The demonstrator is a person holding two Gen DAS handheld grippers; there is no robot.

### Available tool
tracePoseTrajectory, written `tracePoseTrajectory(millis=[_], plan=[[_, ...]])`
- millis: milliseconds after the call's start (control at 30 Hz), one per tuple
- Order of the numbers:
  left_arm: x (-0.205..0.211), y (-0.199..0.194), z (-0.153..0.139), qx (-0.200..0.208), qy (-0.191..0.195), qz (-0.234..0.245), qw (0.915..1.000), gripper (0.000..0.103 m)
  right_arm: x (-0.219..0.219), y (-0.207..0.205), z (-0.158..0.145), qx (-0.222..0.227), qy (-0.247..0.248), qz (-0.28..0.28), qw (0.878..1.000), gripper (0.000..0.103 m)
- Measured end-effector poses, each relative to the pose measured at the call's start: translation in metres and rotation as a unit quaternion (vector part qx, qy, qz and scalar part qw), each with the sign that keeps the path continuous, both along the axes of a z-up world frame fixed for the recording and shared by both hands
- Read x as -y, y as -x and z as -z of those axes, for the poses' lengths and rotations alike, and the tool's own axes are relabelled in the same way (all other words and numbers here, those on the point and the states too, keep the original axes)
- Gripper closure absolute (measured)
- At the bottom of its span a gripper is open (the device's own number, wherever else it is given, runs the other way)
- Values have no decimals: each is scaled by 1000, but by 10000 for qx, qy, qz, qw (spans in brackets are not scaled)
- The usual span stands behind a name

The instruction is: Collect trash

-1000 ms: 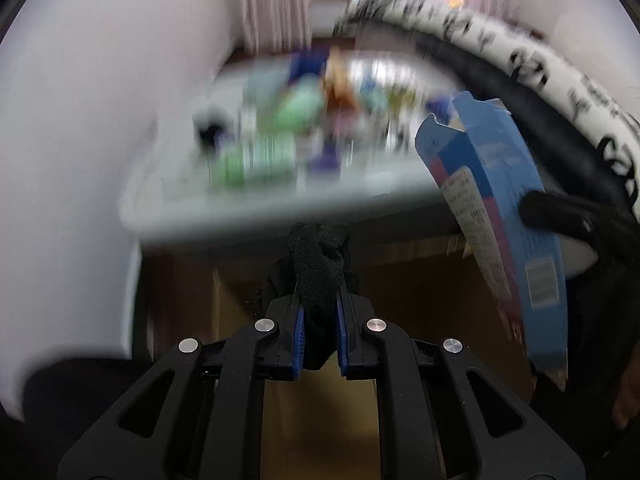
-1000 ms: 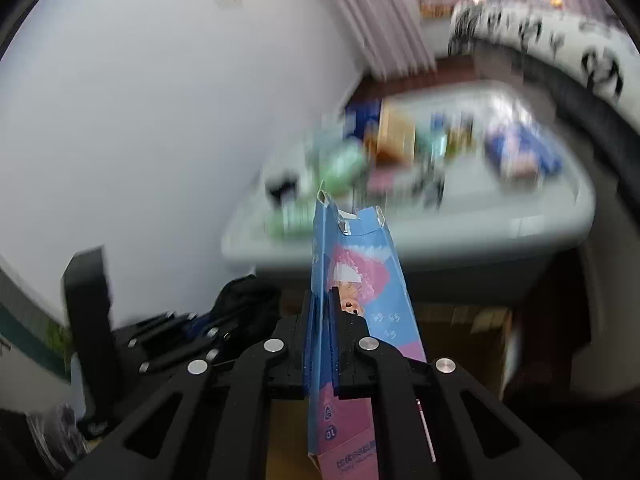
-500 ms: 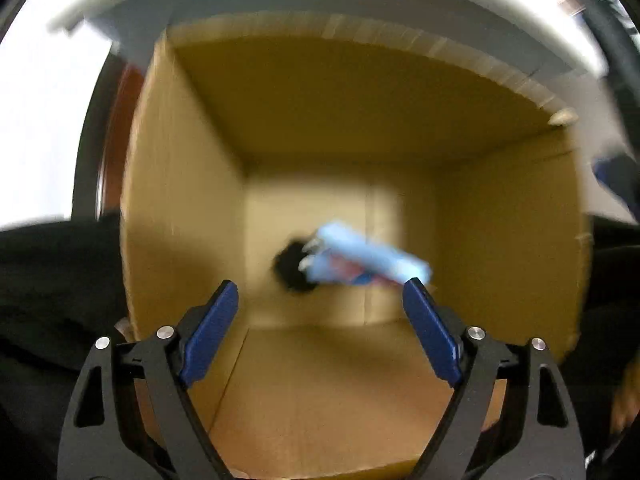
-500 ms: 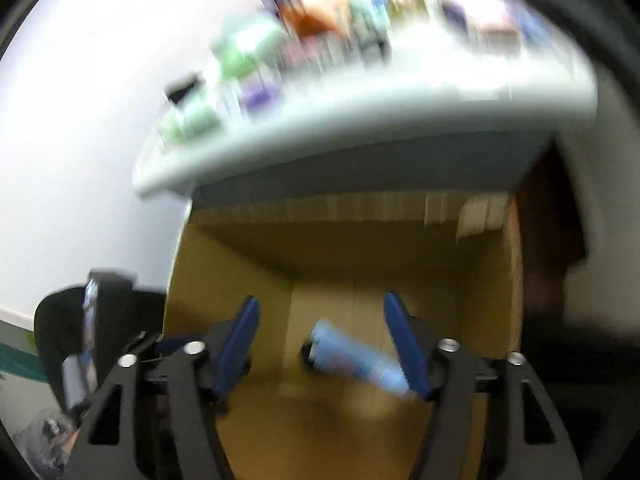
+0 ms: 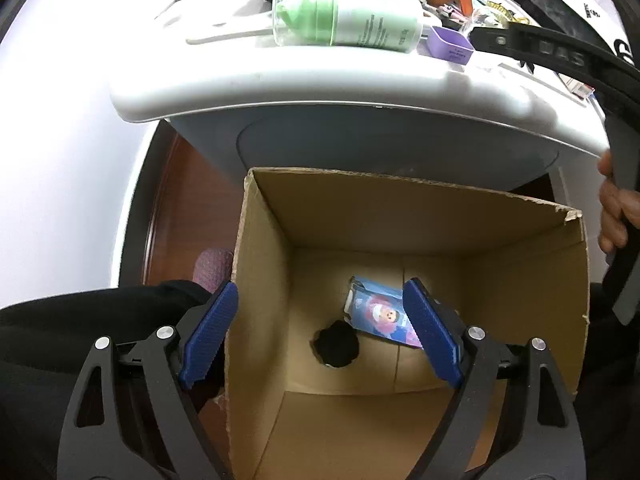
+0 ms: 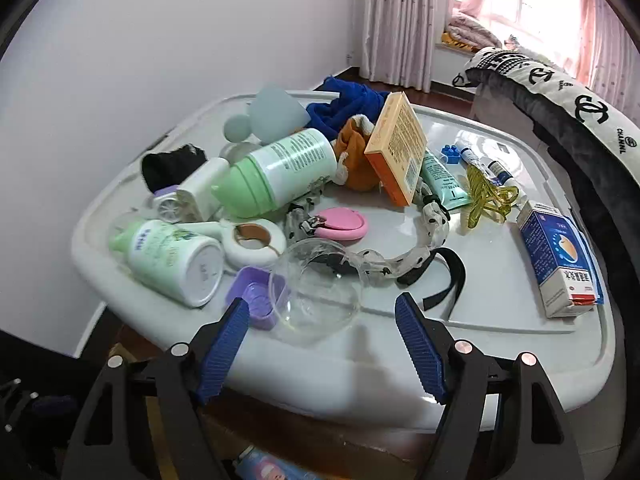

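White lidded bin [image 6: 472, 344] cluttered with bottles. Left gripper [image 5: 320, 332] spread wide, empty, above cardboard box [image 5: 264, 264]; blue carton [image 5: 378, 314] and black wad [image 5: 336, 343] lie below it. Right gripper [image 6: 320, 344] spread, empty, glass bowl [image 6: 316, 288] just ahead.

Matt cardboard box [image 5: 440, 224], glossy plastic lid [image 6: 500, 336]

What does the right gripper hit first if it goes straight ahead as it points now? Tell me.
Most likely the clear glass bowl, which sits between the open fingers of the right gripper near the table edge. Depth is hard to judge here.
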State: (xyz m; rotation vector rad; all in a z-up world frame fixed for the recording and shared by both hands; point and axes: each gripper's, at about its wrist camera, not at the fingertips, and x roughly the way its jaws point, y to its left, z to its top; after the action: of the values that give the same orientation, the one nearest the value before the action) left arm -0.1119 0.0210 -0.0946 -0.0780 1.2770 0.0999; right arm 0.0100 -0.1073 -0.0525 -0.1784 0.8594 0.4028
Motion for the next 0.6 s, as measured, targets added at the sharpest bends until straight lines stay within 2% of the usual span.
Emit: tracePoseTrajectory(millis=[100, 133, 167, 333, 467, 600], plan=[[-2, 5, -6, 114, -83, 89, 9999, 21, -3, -11, 7, 51, -101, 151, 9998, 32], [-1, 5, -8, 165, -121, 114, 9997, 21, -3, -16, 9, 32, -137, 172, 9998, 51], [1, 7, -8, 197, -153, 135, 9996, 21, -1, -23, 13, -110, -301, 192, 9993, 53], [1, 1, -17, 324, -179, 79, 9993, 21, 13, -25, 4, -343, -639, 381, 9966, 54], [6, -27, -32, 572, -288, -33, 9979, 21, 37, -21, -44, -411, -1117, 378, 9922, 54], [13, -70, -44, 838, -547, -132, 9949, 20, 65, -8, -80, -268, -1218, 423, 9913, 54]])
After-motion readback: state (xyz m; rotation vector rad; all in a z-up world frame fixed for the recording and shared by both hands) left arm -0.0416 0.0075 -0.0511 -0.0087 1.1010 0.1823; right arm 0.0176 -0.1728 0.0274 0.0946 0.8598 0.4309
